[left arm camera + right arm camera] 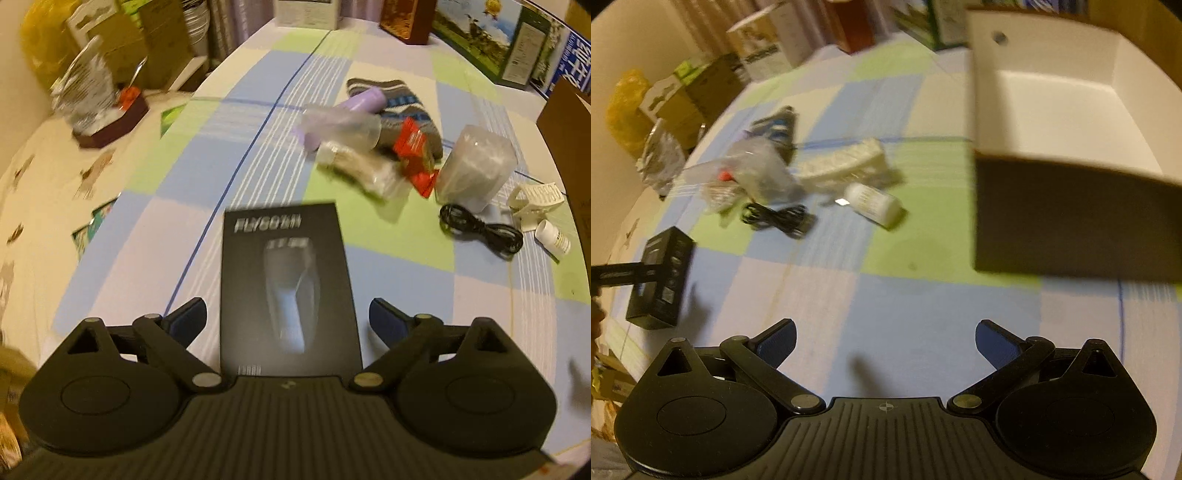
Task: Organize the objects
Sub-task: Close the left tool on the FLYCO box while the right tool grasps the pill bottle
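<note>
A black shaver box lies on the checked cloth between the jaws of my left gripper. Both blue pads stand a little clear of its sides, so the gripper is open. In the right wrist view the same box shows at the far left with a left gripper finger beside it. My right gripper is open over bare cloth with nothing between its fingers. An open cardboard box with a white inside stands ahead to its right.
Ahead of the shaver box lies a heap: striped sock, purple tube, red wrapper, clear cup, black cable, white clip, small white bottle. Cartons line the far edge.
</note>
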A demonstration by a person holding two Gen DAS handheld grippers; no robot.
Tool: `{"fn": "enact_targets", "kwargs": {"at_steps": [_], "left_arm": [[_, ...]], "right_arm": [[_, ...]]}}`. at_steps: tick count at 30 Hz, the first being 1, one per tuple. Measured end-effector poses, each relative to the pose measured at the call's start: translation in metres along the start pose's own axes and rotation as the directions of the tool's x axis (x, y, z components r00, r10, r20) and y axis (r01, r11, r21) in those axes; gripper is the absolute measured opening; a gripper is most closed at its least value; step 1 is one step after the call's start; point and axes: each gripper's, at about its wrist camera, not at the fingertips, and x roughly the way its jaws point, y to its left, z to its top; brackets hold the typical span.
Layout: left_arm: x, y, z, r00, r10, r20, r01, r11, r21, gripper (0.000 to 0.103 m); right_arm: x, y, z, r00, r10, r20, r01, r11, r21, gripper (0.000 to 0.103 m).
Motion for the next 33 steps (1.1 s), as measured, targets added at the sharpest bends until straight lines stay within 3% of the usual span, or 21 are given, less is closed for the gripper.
{"fn": "enact_targets", "kwargs": {"at_steps": [1,4,6,12,21,26,28,29,30,33], "left_arm": [[0.006,-0.001,0.004,1.000,-0.010,-0.006,0.010,1.000,0.010,0.093],[0.024,-0.003,0.012,0.999,-0.017,-0.045,0.018,0.999,0.035,0.090],[0.031,-0.002,0.015,0.999,0.003,-0.053,0.000,0.998,0.063,0.078],[0.038,0.014,0.025,0.999,-0.023,-0.042,0.027,0.996,0.083,0.078],[0.042,0.042,0.034,0.999,-0.019,-0.049,0.021,0.999,0.045,0.078],[0.043,0.047,0.034,0.998,-0.035,-0.060,0.036,0.999,0.021,0.078],[0.045,0.048,0.034,0.997,-0.039,-0.064,0.040,0.999,0.016,0.078],[0.045,0.048,0.033,0.997,-0.040,-0.064,0.041,0.999,0.013,0.078],[0.046,0.048,0.034,0.997,-0.041,-0.066,0.042,0.999,0.011,0.078],[0.046,0.049,0.034,0.997,-0.046,-0.068,0.047,0.999,0.009,0.078]], "right_arm": [[-0.001,0.008,0.003,1.000,0.002,0.021,-0.002,1.000,-0.017,0.101],[0.003,0.024,0.010,0.998,0.014,0.062,-0.012,0.999,-0.043,0.082],[0.012,0.031,0.017,0.997,0.000,0.075,0.005,0.998,-0.063,0.068],[0.039,0.043,0.038,0.991,-0.068,0.118,0.087,0.983,-0.165,0.051],[0.091,0.042,0.069,0.988,-0.143,0.054,0.152,0.941,-0.303,0.050],[0.105,0.034,0.076,0.993,-0.118,-0.004,0.112,0.950,-0.290,0.049],[0.107,0.034,0.074,0.994,-0.108,-0.030,0.095,0.949,-0.300,0.041],[0.106,0.035,0.072,0.995,-0.095,-0.043,0.078,0.952,-0.298,0.029],[0.107,0.036,0.070,0.995,-0.081,-0.054,0.062,0.955,-0.291,0.025],[0.105,0.038,0.065,0.996,-0.077,-0.046,0.062,0.959,-0.276,0.024]]}}
